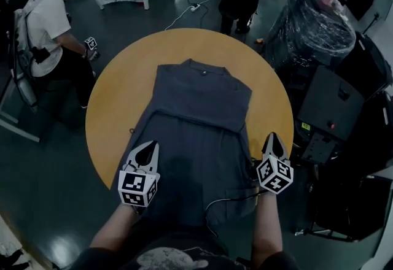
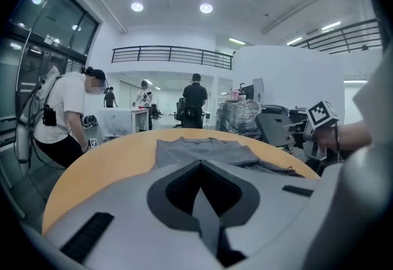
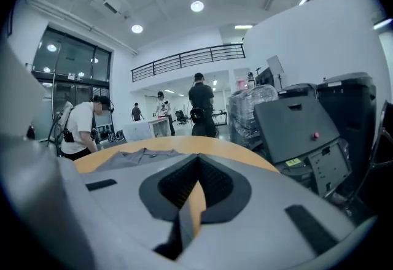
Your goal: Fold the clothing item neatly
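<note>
A round wooden table carries a grey garment, spread flat along the middle. Its collar lies close to the far edge, and its lower part runs over the near edge toward the person holding the grippers. A crosswise edge of cloth runs across the garment about halfway down.

The left gripper is above the garment's left side, near the table's near-left edge. Its jaws are pressed together with nothing between them. The left gripper view shows the closed tips with the garment beyond them.

The right gripper is at the table's near-right edge, just beside the garment's right side. Its jaws are also closed and empty, and the bare tabletop lies ahead of them.

A thin cable crosses the cloth by the right gripper.

Beyond the table's left edge a person in a white T-shirt bends over. A plastic-wrapped bundle stands off the far-right edge.
</note>
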`<state>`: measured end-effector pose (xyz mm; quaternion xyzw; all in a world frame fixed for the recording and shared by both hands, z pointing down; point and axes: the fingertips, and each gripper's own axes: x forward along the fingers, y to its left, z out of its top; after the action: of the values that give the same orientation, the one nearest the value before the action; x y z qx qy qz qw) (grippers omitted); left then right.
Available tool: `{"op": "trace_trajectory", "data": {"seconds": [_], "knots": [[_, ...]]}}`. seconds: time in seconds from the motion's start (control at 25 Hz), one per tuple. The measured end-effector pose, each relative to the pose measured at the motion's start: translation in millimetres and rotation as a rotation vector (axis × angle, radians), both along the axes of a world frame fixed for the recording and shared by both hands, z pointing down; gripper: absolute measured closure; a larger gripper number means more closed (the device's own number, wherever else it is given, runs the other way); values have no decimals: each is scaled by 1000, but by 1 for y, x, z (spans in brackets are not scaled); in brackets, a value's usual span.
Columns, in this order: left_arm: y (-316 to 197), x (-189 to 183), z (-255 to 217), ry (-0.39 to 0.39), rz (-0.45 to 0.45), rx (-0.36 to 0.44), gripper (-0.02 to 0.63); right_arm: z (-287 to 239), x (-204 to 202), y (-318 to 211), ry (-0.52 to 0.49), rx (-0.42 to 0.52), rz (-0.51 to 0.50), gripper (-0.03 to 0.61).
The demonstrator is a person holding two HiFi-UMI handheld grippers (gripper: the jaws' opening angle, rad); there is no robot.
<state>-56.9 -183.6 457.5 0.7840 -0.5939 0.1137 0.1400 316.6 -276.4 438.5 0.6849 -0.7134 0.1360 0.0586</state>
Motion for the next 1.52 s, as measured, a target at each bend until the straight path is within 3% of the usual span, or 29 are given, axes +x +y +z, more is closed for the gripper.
{"op": "trace_trajectory", "data": {"seconds": [0.24,0.48,0.76,1.0,1.24,1.52], "knots": [[16,-9,8,31,-7,15,606,13,-12,26,53,-30,-14,588],[60,-34,6,61,-25,40,606,-5,-41,65,102,17,-46,588],[143,-63,-10,59,-16,78,606,-37,-52,162,94,87,-28,588],[214,-78,-21,50,62,107,606,-45,-57,256,134,103,-5,588],[278,-74,-12,76,100,99,606,-12,-83,350,79,55,-19,588],[335,-54,18,78,164,49,606,37,-142,416,-13,-2,-144,588]]}}
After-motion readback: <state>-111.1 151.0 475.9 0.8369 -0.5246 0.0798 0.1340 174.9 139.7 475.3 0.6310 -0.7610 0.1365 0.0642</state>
